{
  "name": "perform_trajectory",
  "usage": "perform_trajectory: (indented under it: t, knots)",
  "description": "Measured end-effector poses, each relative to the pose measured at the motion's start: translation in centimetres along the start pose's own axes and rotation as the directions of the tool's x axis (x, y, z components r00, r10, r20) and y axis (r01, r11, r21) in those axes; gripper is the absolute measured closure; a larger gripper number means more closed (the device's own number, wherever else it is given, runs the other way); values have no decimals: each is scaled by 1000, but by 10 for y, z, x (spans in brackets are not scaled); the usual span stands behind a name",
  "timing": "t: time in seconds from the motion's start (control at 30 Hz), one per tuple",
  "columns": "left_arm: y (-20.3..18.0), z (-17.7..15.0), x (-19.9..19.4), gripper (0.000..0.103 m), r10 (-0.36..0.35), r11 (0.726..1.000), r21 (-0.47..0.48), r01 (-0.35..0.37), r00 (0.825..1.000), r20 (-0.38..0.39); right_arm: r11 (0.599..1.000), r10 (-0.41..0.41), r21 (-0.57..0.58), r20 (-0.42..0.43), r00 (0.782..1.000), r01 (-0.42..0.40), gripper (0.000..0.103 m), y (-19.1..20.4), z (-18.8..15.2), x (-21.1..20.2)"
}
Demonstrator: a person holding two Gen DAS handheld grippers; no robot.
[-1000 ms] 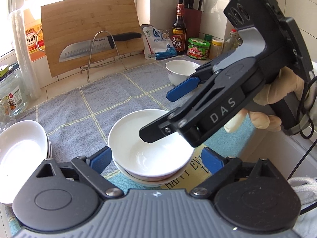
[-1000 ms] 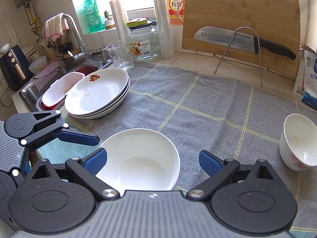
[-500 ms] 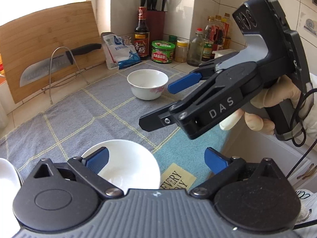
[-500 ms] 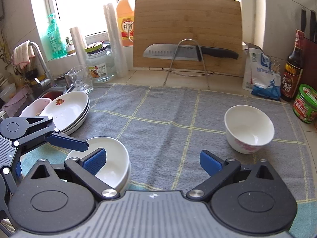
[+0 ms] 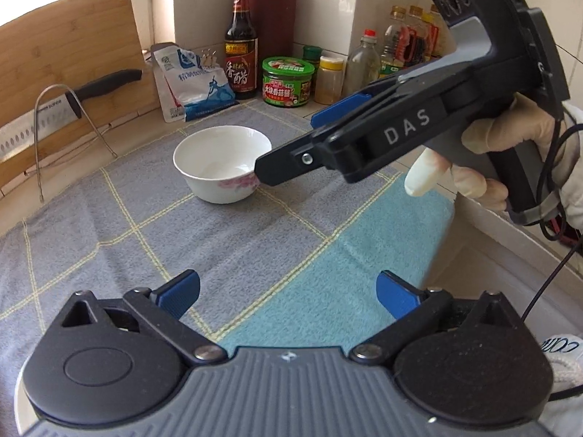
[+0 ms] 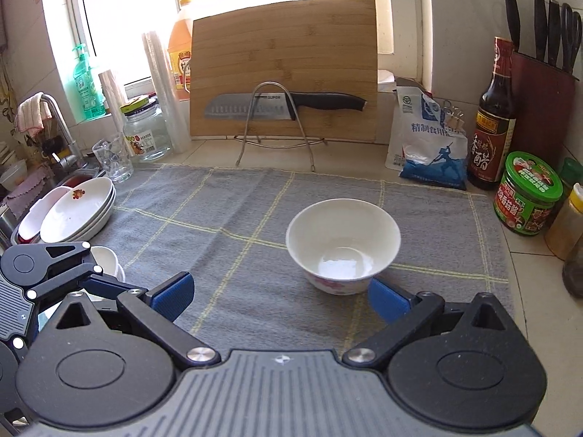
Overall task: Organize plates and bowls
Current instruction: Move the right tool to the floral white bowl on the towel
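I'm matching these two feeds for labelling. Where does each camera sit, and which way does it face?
Left wrist: on the left gripper, facing down across the grey cloth; shows its open fingers, the right gripper and a gloved hand.
Right wrist: on the right gripper, facing the cutting board and window; shows its open fingers and the left gripper's fingers.
Shared: small bowl, knife, vinegar bottle.

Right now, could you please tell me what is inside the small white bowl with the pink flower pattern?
The small white bowl with the pink flower pattern looks empty: only its glossy white bottom shows. The near inner wall is hidden behind its own rim.
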State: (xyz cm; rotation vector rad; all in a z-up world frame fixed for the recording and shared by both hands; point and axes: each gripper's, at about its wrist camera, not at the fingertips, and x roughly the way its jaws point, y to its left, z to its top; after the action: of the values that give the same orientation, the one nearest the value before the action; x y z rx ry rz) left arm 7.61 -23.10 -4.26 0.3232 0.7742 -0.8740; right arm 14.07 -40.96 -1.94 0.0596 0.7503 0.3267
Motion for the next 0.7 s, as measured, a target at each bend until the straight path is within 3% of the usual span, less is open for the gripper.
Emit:
perform_trajectory:
  t: [0.27,0.4,0.63,0.7]
  knots:
    - [-16,15,62,1,149,977,-154,-146,989,9,999,38,-24,-41,998,-39,0,-53,-4,20]
    - [-15,22,84,1,226,961,-166,-223,974,-4,998,52,-44,-61,997,-55,0,-61,-4,32]
    - [-5,23,115,0,250,950,-171,-260,965,-76,994,84,-60,-88,993,-89,0,-66,-3,48]
    - [-2,23,116,0,249,951,-171,-256,967,-57,993,94,-62,-94,991,-100,0,-67,-1,51]
